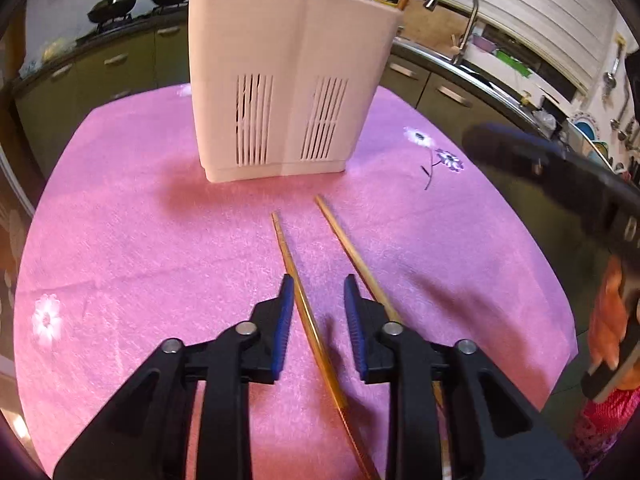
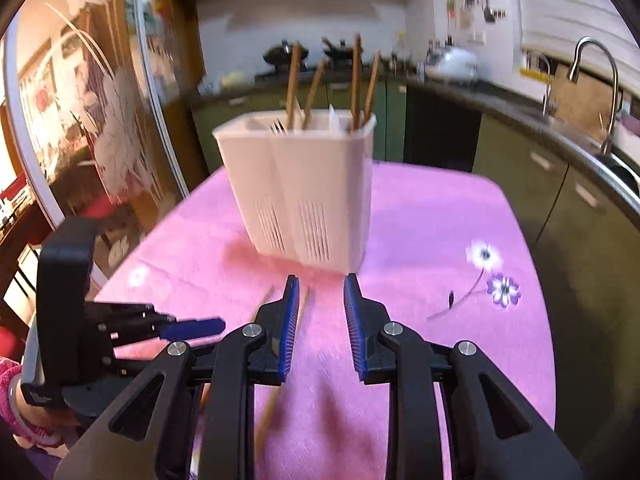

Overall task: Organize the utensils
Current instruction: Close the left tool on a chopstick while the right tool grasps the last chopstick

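Fingers of your left gripper (image 1: pixel 316 284) stand a little apart, with the blue pads not pressing on anything; one wooden chopstick (image 1: pixel 296 280) lies on the cloth and passes between them, just beside the left pad, but it is not clamped. A second chopstick (image 1: pixel 348 244) lies to the right of the first one, and its near end goes under the right finger. Both chopsticks point with their far tips toward the white utensil holder (image 1: pixel 288 80), which stands upright on the pink tablecloth (image 1: pixel 120 240), farther away and near the far edge of the table. Fingers of your right gripper (image 2: pixel 320 286) are also slightly parted and hold nothing; in its view the picture is blurred, and one chopstick is seen under the left finger, running toward you. From this side you can see that the holder already contains four wooden chopsticks (image 2: pixel 294 84) standing up, and the tines of a fork (image 2: pixel 277 125) show above the rim at the left compartment. Your left gripper appears at the left in the right wrist view, low over the cloth, with a pink sleeve (image 2: pixel 12 380) behind it. Embroidered flowers (image 2: pixel 496 276) decorate the cloth at the right. Behind the table there is a kitchen counter with a faucet (image 2: pixel 600 80) at the far right and two dark pans (image 1: pixel 112 4) on the stove at the far left.
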Available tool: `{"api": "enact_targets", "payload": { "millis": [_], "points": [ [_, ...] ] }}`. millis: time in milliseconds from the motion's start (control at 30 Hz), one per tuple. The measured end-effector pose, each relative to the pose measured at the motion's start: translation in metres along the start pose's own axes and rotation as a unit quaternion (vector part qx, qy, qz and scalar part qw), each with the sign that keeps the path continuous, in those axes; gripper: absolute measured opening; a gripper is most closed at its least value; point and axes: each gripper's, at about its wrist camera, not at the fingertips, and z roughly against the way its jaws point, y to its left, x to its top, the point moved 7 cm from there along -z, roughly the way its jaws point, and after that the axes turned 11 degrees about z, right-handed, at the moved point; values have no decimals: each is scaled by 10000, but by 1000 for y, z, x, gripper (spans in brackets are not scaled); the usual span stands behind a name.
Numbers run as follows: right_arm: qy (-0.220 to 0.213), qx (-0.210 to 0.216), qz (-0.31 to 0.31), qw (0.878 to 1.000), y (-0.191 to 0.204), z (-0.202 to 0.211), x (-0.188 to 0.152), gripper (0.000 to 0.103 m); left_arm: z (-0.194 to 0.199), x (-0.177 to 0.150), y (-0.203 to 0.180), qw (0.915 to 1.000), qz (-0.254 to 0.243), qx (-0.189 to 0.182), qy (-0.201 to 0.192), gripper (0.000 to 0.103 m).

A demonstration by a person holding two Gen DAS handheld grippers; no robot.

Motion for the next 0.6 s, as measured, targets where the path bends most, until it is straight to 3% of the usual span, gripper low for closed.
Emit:
{"api": "enact_targets", "payload": {
  "millis": [167, 367, 433, 600],
  "points": [
    [72, 50, -218, 9997, -6, -3, -11, 30, -18, 7, 5, 9996, 191, 186, 67, 17],
    [157, 46, -244, 9996, -5, -4, -1, 30, -30, 13, 11, 9984, 451, 326, 85, 17],
    [206, 70, -245, 9995, -4, -6, 3, 30, -32, 14, 12, 9983, 454, 370, 54, 7],
    [437, 137, -347, 9983, -3, -19, -2, 30, -33, 15, 11, 9988, 414, 271, 62, 5]
  ]
}}
